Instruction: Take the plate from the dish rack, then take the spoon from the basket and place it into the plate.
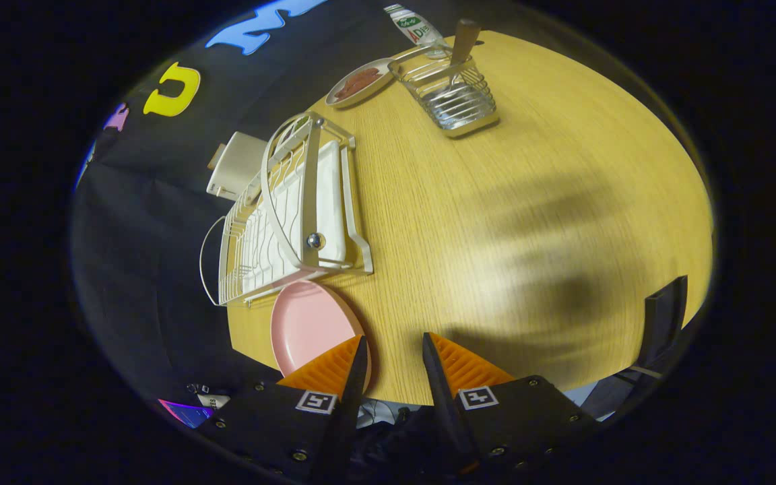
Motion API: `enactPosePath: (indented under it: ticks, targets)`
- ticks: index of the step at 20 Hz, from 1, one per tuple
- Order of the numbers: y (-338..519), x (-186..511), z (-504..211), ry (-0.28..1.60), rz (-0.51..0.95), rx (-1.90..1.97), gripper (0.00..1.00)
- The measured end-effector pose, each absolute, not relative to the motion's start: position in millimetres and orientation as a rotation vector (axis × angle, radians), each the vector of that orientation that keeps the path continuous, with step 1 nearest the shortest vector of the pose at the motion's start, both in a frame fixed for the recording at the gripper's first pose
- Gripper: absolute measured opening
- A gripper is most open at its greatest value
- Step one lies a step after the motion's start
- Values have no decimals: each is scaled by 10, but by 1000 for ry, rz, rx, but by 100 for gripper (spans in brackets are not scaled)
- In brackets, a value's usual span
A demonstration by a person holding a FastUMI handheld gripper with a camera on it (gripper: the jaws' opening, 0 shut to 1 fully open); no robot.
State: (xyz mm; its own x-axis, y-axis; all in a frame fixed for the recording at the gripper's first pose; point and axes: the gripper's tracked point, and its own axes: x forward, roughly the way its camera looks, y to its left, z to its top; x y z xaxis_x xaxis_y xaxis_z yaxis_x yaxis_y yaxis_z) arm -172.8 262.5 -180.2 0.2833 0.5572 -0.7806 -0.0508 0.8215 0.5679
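Hand-held gripper [393, 353] is wide open and empty above the table [529, 222]; plate [310, 327] lies beside the dish rack [294, 209], so I judge the next move is reaching the spoon [463, 40] in the basket [452, 91].

plate [307, 327] on table [529, 222] beside dish rack [290, 215], basket [452, 94] beyond, open gripper [393, 347] near plate

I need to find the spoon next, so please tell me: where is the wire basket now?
In the gripper view, the silver wire basket stands at the far end of the wooden table, well beyond the open tool, beside a small oval dish and past the white dish rack.
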Motion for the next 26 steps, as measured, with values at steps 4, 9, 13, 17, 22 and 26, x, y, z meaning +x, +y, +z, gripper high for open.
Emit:
enactPosePath:
  ticks: [4,9,13,17,22,26]
  targets:
    - [2437,-1331,-1575,1069,343,491,51]
    - [2129,-692,-1211,824,205,494,51]
    - [1936,-277,-1084,702,100,501,51]
    - [1826,37,-1063,641,28,563,51]
    - [1765,340,-1097,583,-35,602,51]
    - [1723,407,-1127,580,-85,653,40]
